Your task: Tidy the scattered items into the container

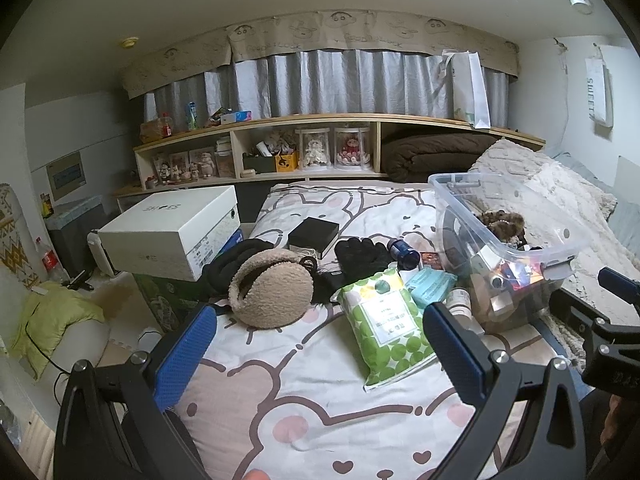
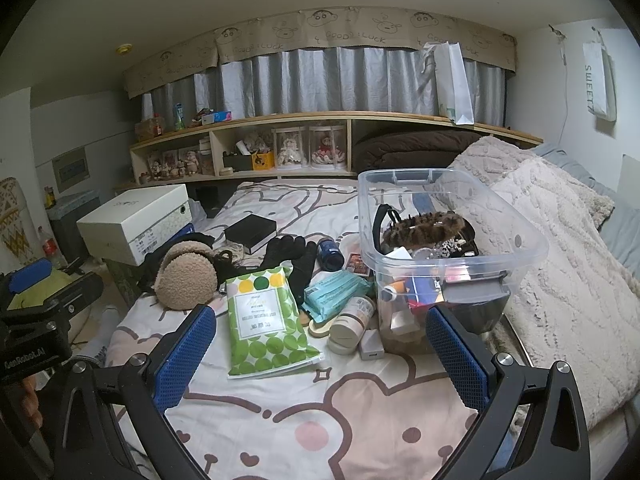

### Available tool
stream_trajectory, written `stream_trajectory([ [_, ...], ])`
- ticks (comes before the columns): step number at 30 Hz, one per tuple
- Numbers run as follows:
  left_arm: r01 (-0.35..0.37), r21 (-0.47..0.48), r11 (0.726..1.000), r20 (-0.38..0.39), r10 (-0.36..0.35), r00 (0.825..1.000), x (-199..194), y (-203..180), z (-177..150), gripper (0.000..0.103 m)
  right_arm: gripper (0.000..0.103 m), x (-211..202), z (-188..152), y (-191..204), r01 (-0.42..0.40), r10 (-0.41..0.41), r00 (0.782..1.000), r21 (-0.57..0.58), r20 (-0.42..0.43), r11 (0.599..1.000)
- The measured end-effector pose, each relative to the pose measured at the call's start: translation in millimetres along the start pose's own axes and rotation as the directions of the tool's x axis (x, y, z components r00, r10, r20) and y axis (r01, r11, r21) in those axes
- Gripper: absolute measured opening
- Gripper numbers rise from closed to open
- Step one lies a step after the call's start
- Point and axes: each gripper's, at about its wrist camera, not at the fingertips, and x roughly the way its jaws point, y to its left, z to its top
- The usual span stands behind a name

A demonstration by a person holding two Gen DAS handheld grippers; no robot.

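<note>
On the cartoon-print bedspread (image 2: pixel 360 420) lie scattered items: a green-dotted packet (image 2: pixel 266 320), beige fluffy earmuffs (image 2: pixel 186 282), black gloves (image 2: pixel 296 262), a teal tissue pack (image 2: pixel 334 292), a blue bottle (image 2: pixel 330 254), a cream jar (image 2: pixel 352 322) and a black box (image 2: pixel 250 232). To their right stands a clear plastic bin (image 2: pixel 532 248) holding a leopard hair clip (image 2: pixel 424 228) and small items. My right gripper (image 2: pixel 320 360) hovers open and empty before the packet. My left gripper (image 1: pixel 320 354) is open too, nothing between its blue pads, with the packet (image 1: pixel 384 328), earmuffs (image 1: pixel 272 290) and bin (image 1: pixel 560 240) ahead.
A white shoebox (image 1: pixel 172 232) sits on a stack at the bed's left edge. A cream textured blanket (image 2: pixel 560 280) lies right of the bin. Wooden shelves (image 2: pixel 248 152) with figurines run along the headboard. The floor at left holds a green cushion (image 1: pixel 52 320) and bottles.
</note>
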Motion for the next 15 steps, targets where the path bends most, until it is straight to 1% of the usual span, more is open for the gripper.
stream_trajectory([
  [15, 0.001, -0.002, 1.0, 0.008, -0.001, 1.0, 2.8, 0.4, -0.4, 0.103, 0.103, 1.8, -0.1, 1.2, 0.002, -0.002, 1.0, -0.002, 0.003, 1.0],
])
